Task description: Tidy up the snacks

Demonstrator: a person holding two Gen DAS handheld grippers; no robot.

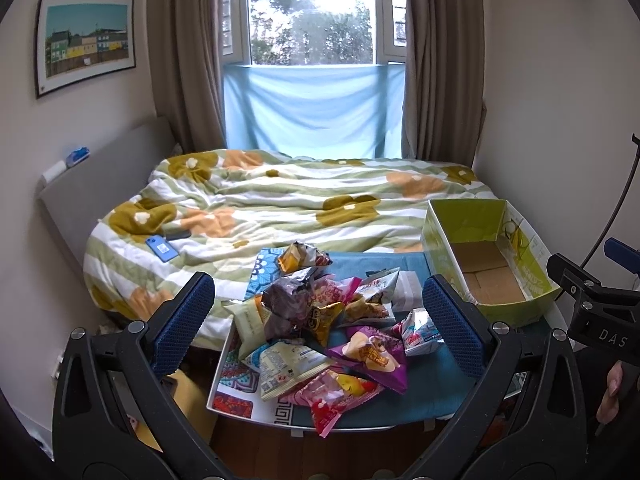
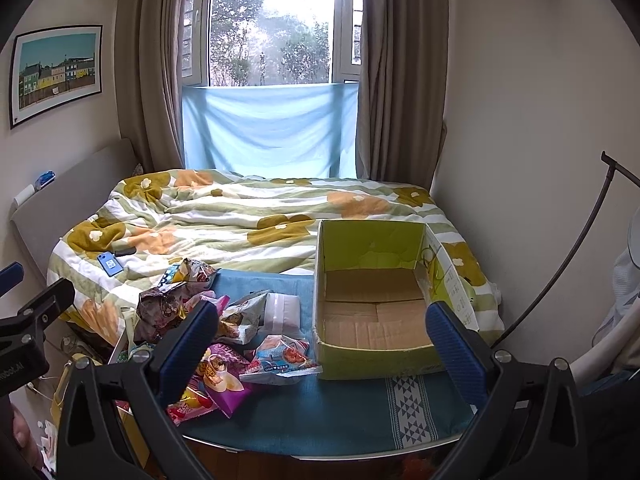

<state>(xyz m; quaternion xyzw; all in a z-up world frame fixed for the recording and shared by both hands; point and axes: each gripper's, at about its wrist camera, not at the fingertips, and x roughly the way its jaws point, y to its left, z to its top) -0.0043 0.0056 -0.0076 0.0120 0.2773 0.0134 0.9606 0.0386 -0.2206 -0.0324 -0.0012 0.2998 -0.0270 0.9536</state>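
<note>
Both hand-held grippers, left (image 1: 316,312) and right (image 2: 324,334), spread apart, holding nothing; snack pile (image 1: 320,320) beside cardboard box (image 2: 376,300).

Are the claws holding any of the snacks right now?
No. The left claw and the right claw are both open and hold nothing. The snack pile lies on the table, and the green box is empty.

Floral quilt (image 1: 280,200), blue phone (image 1: 159,249), framed picture (image 1: 86,42).
</note>
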